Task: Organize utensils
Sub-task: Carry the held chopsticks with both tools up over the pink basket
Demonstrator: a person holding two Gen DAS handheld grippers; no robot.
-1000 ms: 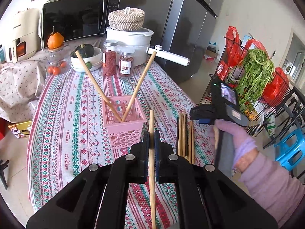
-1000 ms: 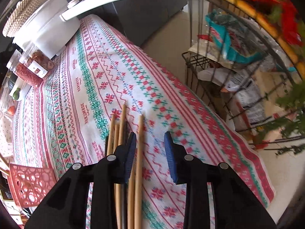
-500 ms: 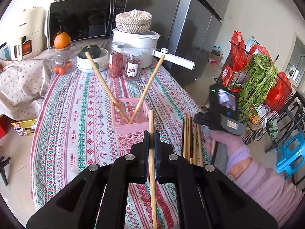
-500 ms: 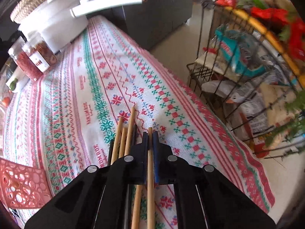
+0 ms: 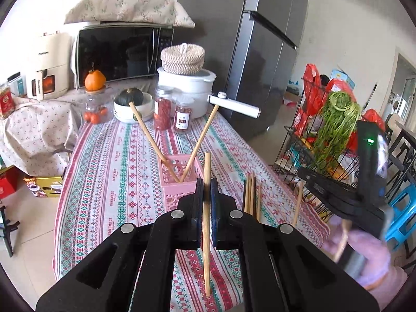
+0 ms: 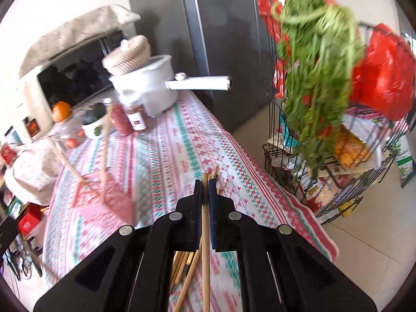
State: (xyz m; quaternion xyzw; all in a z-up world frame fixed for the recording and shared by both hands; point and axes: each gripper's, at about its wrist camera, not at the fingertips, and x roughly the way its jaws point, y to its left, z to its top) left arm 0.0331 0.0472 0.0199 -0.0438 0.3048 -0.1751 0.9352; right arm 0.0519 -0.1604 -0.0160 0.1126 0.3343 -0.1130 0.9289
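A pink perforated basket [image 5: 179, 182] stands mid-table with two wooden chopsticks [image 5: 201, 140] leaning out of it in a V; it also shows in the right wrist view [image 6: 104, 197]. My left gripper [image 5: 207, 189] is shut on a wooden chopstick [image 5: 206, 234], held just in front of the basket. My right gripper [image 6: 205, 189] is shut on another chopstick [image 6: 205, 260], lifted above the loose chopsticks [image 5: 251, 195] that lie on the cloth; these show below it in the right wrist view [image 6: 182, 267]. The right gripper appears at the right of the left wrist view [image 5: 338, 197].
A patterned tablecloth [image 5: 117, 171] covers the table. At the back stand a white pot [image 5: 187, 91] with long handle, spice jars [image 5: 162, 109], a bowl with a squash [image 5: 130, 104], and a microwave [image 5: 122, 54]. A wire rack with greens [image 5: 335, 130] stands off the right edge.
My right gripper has lifted its chopstick off the pile and tilted up, away from the table. My left gripper has risen and pulled back a little, still holding its chopstick.
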